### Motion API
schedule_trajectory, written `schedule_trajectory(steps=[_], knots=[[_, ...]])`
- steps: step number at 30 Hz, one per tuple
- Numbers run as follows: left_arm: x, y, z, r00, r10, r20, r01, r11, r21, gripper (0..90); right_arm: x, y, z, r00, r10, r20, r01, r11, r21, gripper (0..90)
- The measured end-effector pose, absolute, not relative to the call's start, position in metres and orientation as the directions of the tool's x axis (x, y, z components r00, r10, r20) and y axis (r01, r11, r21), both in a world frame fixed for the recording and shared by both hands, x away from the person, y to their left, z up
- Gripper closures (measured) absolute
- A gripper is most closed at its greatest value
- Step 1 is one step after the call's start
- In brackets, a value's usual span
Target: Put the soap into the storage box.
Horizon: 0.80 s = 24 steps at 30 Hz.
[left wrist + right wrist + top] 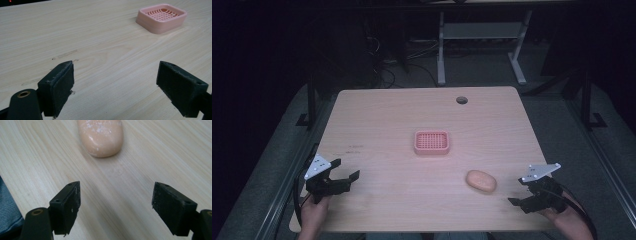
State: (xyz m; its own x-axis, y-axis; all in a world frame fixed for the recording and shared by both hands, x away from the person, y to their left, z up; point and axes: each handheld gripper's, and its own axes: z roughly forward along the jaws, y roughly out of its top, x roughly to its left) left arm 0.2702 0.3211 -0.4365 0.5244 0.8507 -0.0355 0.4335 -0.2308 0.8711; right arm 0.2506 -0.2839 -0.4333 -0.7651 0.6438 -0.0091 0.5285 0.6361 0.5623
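Both sets of jaws are spread wide with nothing between them. Going left to right: the left gripper (333,178) sits at the near left corner of the wooden table (377,125), held low over bare wood and aimed roughly toward the middle. From its own view the pink soap dish (161,17) is well off ahead and to the right.

That dish (431,142) sits about dead centre on the table. It's a small rounded-rectangle tray with a slatted grid insert, and it's empty: no soap, and no water that I can make out.

Further right and closer to the person is the bar of soap (481,181), peachy-orange, oval, lying flat on the wood, well apart from the dish. In the right gripper view the soap (101,136) has whitish scuffy patches on top and sits straight ahead of the open jaws, near but not touching.

The right gripper (524,196) is at the near right corner, just beside the soap, pointed at it.

My guess is the soap goes in the dish. What could go wrong: it's a rounded, slick thing, so a pinch that lands off-centre or too high could squirt it out sideways across the table. Coming in too low might scrape the pads on the wood and shove the bar instead of gripping it.
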Motion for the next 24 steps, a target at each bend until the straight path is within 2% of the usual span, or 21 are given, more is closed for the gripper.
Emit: schedule_trajectory(steps=[24], knots=[[0.269, 0.32, -0.435, 0.528, 0.849, -0.032, 0.428, -0.234, 0.873, 14.3, 0.264, -0.263, -0.42, -0.804, 0.594, -0.005, 0.512, 0.697, 0.503, 20.4]])
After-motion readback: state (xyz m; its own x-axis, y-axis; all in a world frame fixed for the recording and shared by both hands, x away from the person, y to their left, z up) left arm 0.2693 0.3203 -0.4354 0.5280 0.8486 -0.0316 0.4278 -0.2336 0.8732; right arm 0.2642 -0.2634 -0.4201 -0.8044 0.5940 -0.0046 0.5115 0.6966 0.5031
